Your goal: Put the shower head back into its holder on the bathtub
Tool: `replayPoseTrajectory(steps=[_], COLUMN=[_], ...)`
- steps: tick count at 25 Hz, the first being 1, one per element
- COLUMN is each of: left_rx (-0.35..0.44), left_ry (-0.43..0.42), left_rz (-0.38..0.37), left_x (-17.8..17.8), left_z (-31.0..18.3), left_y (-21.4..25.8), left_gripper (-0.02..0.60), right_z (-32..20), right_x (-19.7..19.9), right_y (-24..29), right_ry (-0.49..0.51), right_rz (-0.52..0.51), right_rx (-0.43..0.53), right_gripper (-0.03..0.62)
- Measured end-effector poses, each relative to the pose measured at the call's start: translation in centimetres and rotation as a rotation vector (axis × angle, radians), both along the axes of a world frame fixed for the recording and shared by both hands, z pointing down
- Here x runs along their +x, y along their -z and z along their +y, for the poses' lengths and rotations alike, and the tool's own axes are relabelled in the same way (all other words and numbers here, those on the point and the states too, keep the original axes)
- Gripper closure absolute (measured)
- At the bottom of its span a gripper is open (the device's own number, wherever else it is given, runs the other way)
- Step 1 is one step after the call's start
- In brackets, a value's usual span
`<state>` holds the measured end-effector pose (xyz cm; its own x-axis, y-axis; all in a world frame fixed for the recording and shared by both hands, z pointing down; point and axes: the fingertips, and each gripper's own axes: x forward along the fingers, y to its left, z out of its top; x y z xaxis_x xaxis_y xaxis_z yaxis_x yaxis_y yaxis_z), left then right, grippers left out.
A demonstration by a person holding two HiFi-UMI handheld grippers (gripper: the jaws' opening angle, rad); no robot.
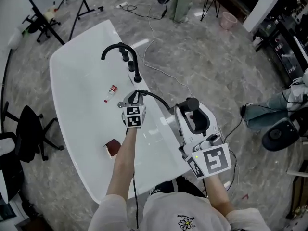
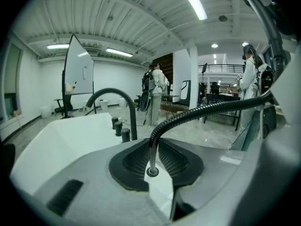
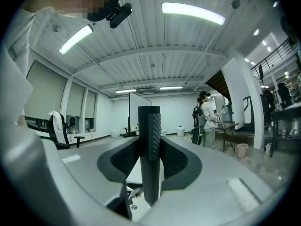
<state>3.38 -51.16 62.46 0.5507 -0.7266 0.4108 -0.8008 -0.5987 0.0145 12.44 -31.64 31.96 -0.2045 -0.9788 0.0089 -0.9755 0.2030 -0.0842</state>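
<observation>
I'm mid-carry: my right gripper (image 1: 191,113) is clamped on the shower head (image 3: 149,145)'s dark ribbed handle, out beside the bathtub (image 1: 72,85), while my left gripper (image 1: 134,99) pinches the hose (image 2: 211,108) over the rim. Next, I judge, comes lining the handle up over the holder and lowering it in. I can't tell which of the dark fittings (image 1: 130,61) by the faucet (image 1: 120,47) is the holder

Floor (image 1: 207,57): grey marbled surface, with a white cable (image 1: 150,32) trailing across it. Far left: black stand legs (image 1: 41,20). Near left: a black office chair (image 1: 30,129). Far right: a pink bin (image 1: 229,19). Ceiling (image 3: 155,46): white and ribbed, strip lights (image 3: 193,12) lit. Large windows (image 3: 44,100) line the left wall. A whiteboard (image 2: 77,72) stands upright before the white far wall (image 2: 117,76).
</observation>
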Motion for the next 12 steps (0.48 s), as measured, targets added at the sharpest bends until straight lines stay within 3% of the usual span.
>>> replayPoseTrajectory(steps=[6,10,12], left_rx=[-0.161,-0.204,-0.214], left_ry=[0.046,0.065,0.080], left_rz=[0.052,0.060,0.064], left_x=[-0.2,0.6,0.7], left_z=[0.0,-0.5,-0.9], left_y=[-7.6,-11.3,-12.2], left_gripper=[0.526,0.519,0.561], right_z=[-2.4,-3.9,-4.2], right_x=[-0.9,-1.0,-1.2], right_y=[-2.2,-4.4,-4.9], right_ry=[0.025,0.037,0.042], right_rz=[-0.064,-0.064,-0.052], right_rx=[-0.054,-0.097,-0.107], right_gripper=[0.454,0.454,0.454])
